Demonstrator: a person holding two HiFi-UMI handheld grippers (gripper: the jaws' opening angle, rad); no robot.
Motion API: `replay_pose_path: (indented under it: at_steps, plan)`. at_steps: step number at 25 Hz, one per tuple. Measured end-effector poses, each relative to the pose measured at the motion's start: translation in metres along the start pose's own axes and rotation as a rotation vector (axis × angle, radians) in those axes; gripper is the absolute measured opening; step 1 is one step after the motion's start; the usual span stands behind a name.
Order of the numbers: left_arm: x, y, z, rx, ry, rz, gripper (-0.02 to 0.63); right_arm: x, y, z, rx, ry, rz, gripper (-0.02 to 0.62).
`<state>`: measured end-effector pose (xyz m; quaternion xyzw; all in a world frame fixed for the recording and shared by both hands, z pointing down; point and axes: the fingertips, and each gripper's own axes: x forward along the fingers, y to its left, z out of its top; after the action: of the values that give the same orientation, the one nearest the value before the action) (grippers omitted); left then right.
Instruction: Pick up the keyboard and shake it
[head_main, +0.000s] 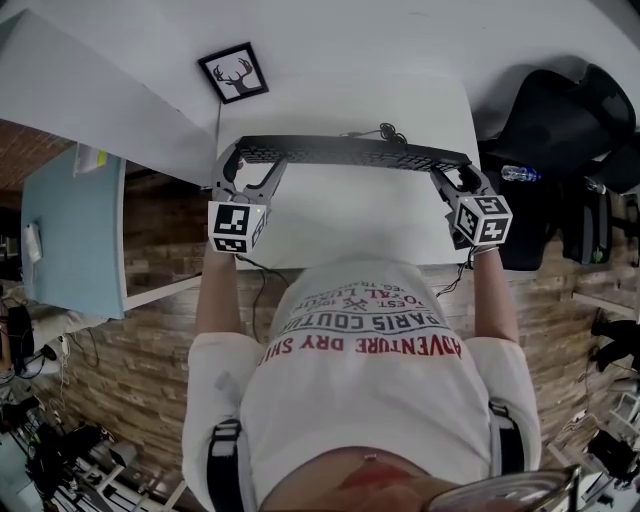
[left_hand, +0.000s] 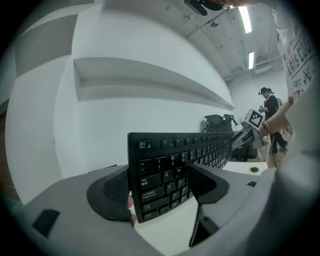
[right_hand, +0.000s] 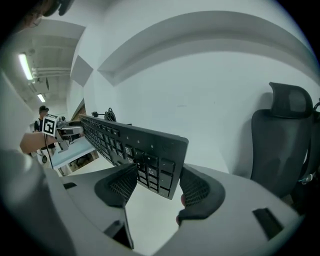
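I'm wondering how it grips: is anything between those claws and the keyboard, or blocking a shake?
Nothing visible. The left gripper and right gripper each clamp one end of the keyboard directly, held above the white desk.

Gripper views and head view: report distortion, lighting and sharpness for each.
Left gripper view: strong fisheye, dark corners, ceiling strip lights blown out, keyboard sharp. Right gripper view: same curving and vignette, even soft light. Head view: milder bending at edges, white table bright, shadows faint.
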<state>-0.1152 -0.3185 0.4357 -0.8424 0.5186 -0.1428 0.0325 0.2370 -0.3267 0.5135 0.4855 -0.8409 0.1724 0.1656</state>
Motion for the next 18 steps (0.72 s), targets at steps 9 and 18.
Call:
replay_pose_path:
  at_steps: [9,18]
  plan:
    - [-0.007,-0.024,0.046,0.175,-0.19,0.058,0.357,-0.007,-0.022,0.009,-0.043,-0.201,-0.037,0.284]
    - [-0.03,-0.052,0.063,0.362,-0.234,0.106,0.357,-0.015,-0.032,0.018,-0.052,-0.274,-0.086,0.285]
